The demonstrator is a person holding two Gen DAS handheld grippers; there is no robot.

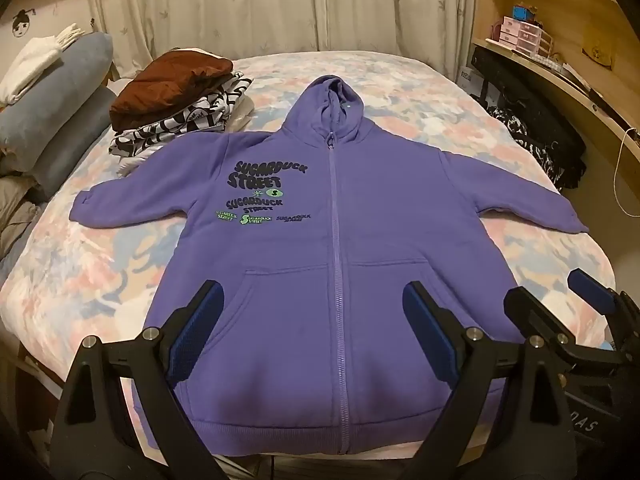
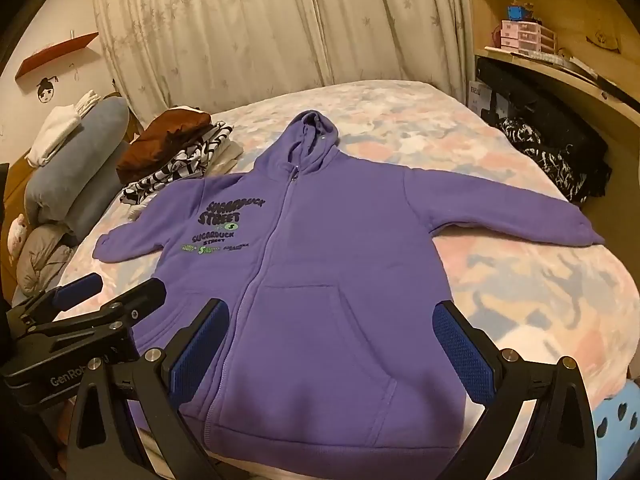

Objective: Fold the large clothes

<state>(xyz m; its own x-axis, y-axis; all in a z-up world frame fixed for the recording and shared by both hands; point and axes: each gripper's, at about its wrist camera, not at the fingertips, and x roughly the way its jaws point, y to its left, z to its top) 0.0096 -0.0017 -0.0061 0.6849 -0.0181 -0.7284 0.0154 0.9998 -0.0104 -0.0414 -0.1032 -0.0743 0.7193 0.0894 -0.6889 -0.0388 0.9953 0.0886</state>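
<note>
A purple zip-front fleece hoodie with dark and green lettering on its chest [image 1: 336, 240] lies flat and face up on a bed covered in a pastel pink-and-blue patterned quilt [image 1: 80, 272], zipped closed, hood pointing toward the cream curtains and both sleeves spread out to the sides. No fold shows in it yet, so by the look of things every step on this garment is still ahead: sleeves in, sides over, body doubled. The left tongs [image 1: 312, 332] hover wide open above the hem and pocket, holding nothing; the right tongs [image 2: 332, 344] stand just as wide over the other pocket, also empty, with the two tools side by side at the near edge of the bed. At the far left of the quilt sits a stack of folded clothes, a rust-brown piece on top of black-and-white patterned ones [image 1: 176, 112], which suggests part of the load is already finished. On the wooden shelf at right, a small pink set of plastic drawers [image 2: 520, 36] stands closed, its contents not visible.
</note>
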